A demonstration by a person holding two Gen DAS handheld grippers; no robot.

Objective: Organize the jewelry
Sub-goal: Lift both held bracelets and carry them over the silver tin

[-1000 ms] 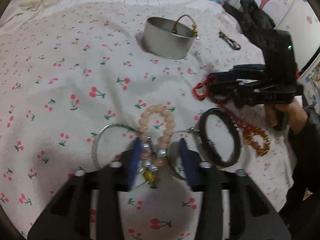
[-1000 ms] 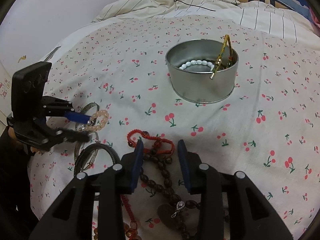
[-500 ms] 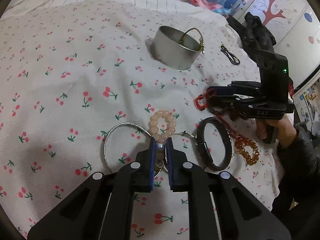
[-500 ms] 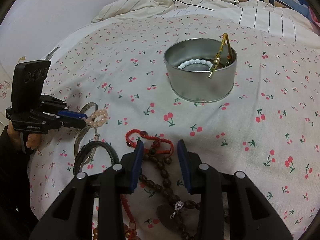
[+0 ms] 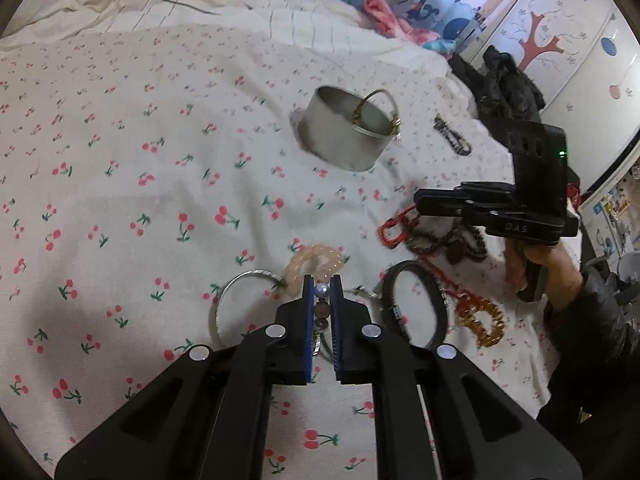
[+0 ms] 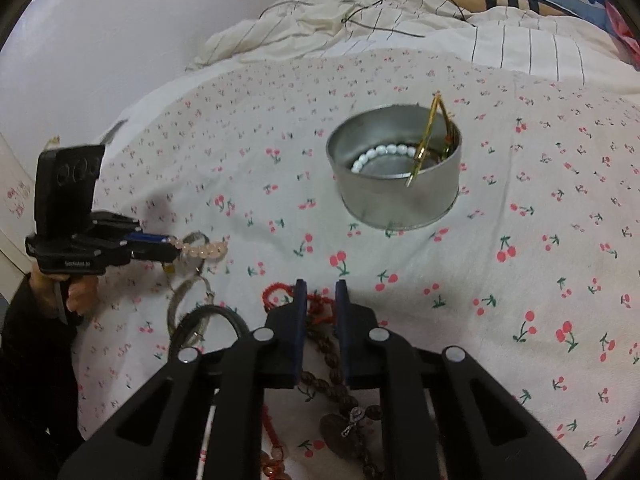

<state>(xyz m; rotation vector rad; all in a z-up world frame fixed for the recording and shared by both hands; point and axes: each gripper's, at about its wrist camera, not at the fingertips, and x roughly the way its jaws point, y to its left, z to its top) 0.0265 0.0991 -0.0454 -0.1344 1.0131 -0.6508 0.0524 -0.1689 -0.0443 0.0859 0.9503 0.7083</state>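
On the left, my left gripper (image 5: 322, 285) is now clamping the pink bracelet (image 5: 316, 263); its jaws have just been closing on the beads, and the bracelet is rising off the sheet (image 5: 120, 184), ready for the tin (image 5: 344, 136). My right gripper (image 6: 321, 292) has just been narrowing around the brown beads (image 6: 326, 354); I cannot tell if it is grasping them.

Cherry-print bedspread (image 5: 120, 168), metal tin (image 5: 344, 136), black bangle (image 5: 414, 308), red cord bracelet (image 5: 394, 228)
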